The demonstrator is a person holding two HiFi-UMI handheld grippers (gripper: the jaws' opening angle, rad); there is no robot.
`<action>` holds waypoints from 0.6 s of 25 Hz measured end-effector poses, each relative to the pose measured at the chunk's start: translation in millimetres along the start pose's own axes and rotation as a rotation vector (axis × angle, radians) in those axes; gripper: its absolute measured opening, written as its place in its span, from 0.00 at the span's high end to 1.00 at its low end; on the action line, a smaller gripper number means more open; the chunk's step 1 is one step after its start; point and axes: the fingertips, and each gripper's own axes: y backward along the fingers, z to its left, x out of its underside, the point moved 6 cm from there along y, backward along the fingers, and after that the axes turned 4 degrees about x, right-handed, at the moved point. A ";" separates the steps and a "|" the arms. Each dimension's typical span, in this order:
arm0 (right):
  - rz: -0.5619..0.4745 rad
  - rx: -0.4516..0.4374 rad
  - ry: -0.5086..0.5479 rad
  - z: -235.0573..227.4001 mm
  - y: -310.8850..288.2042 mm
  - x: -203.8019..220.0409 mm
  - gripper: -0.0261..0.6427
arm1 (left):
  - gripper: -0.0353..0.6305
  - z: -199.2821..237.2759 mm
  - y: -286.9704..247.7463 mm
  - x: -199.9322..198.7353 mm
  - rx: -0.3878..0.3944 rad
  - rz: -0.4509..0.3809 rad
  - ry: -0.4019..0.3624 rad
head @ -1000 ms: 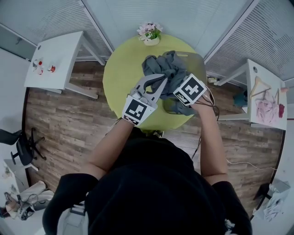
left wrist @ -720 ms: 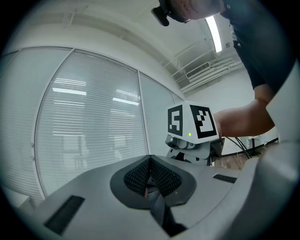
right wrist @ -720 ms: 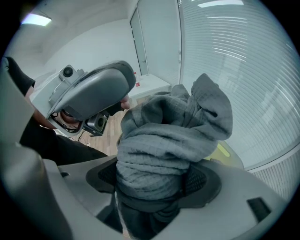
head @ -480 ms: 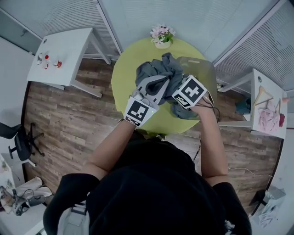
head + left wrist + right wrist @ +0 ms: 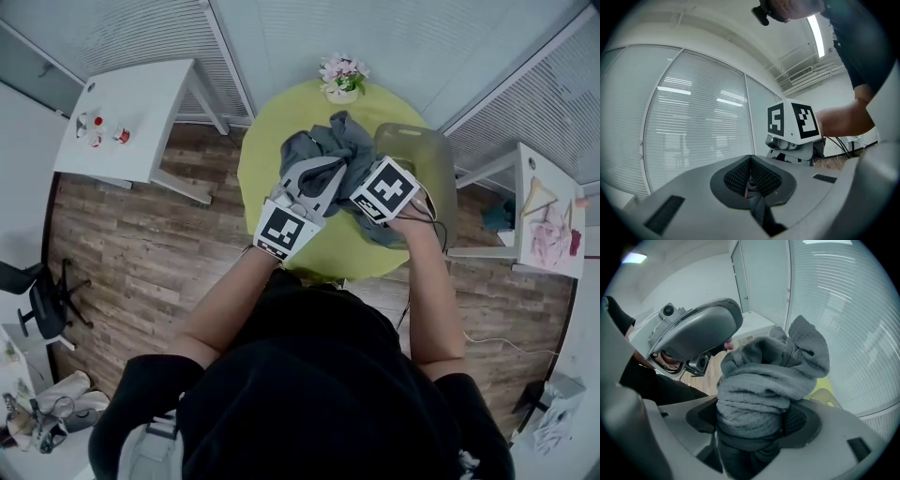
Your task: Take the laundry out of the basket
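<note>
1. The right claw (image 5: 754,420) is grasping the gray garment (image 5: 773,371). A thick, rolled bunch of the fabric is filling the gap between the two pads, and both pads are pressing on it.
2. In the right gripper view, the rest of the fabric is rising above the claw in folds. The left claw (image 5: 693,333) is showing behind it at upper left.
3. The left claw (image 5: 751,176) is clenched, with its pads meeting. The left gripper view is pointing up toward window blinds (image 5: 698,126) and the ceiling. The right claw's marker cube (image 5: 792,122) is sitting just beyond the tips.
4. In the head view, the gray garment (image 5: 328,145) is bunching over the round yellow-green desk (image 5: 272,159), just left of the translucent basket (image 5: 417,150). A fold is hanging down below the marker cube at the basket's near corner. Whether the fabric is touching the desk surface cannot be told.
5. The left claw (image 5: 323,173) is pointing into the near side of the bundle. The right claw (image 5: 361,173) is reaching in from the basket side, its tips buried in fabric.
6. The basket is standing on the right part of the desk.
7. A flower pot (image 5: 342,75) is standing at the far edge of the desk, apart from the laundry.
8. A white side desk (image 5: 131,103) is standing at the left. Another white desk (image 5: 525,159), carrying hangers and pink clothing, is standing at the right.
</note>
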 end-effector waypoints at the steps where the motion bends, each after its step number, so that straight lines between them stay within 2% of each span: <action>1: 0.002 0.002 -0.004 1.8 -1.9 -4.7 0.39 | 0.94 4.5 3.5 0.8 0.003 -0.002 0.002; 11: -0.018 -0.019 -0.048 19.3 -24.9 -50.2 0.39 | 0.94 43.9 29.1 12.6 0.023 -0.008 0.024; 15: -0.043 -0.025 -0.100 22.6 -41.0 -62.9 0.39 | 0.94 59.3 40.6 20.6 0.035 -0.004 0.030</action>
